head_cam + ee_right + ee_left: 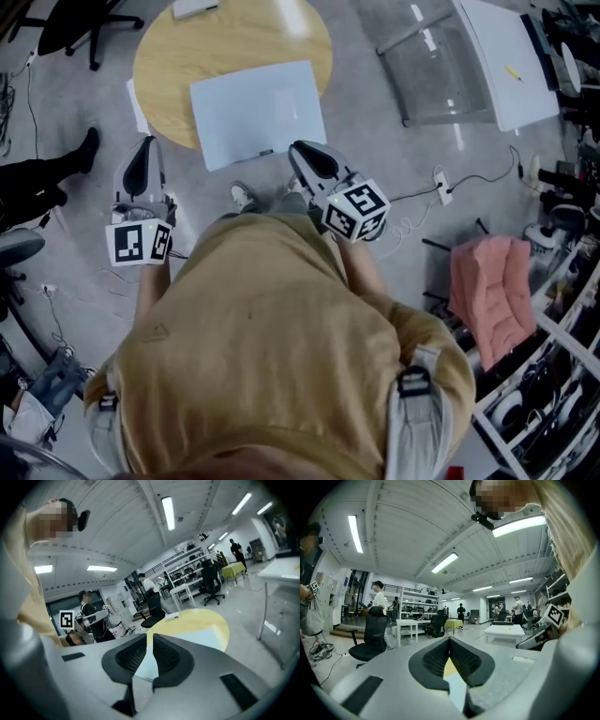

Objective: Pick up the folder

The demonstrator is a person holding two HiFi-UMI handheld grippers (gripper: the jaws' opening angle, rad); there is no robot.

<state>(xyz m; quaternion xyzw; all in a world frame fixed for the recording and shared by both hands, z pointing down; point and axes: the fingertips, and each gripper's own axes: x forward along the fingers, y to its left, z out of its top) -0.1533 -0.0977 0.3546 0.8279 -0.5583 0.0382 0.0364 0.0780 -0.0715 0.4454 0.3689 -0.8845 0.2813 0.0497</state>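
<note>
A pale blue-white folder [258,111] lies flat on the round yellow table [169,56], with its near edge hanging over the table's rim. My right gripper [298,147] is shut and empty, with its tips just short of the folder's near right corner. My left gripper [145,142] is also shut and empty, left of the folder and below the table's rim. The right gripper view looks past the shut jaws [151,637] to the folder [206,637] on the table [213,618]. The left gripper view shows touching tips [449,640].
A small white box [194,7] sits at the table's far edge and a white sheet [137,101] at its left rim. A black office chair [75,23] stands far left. A clear-and-white table [497,56] stands far right, a pink cushioned seat [492,291] right, and cables with a power strip [441,183] cross the floor.
</note>
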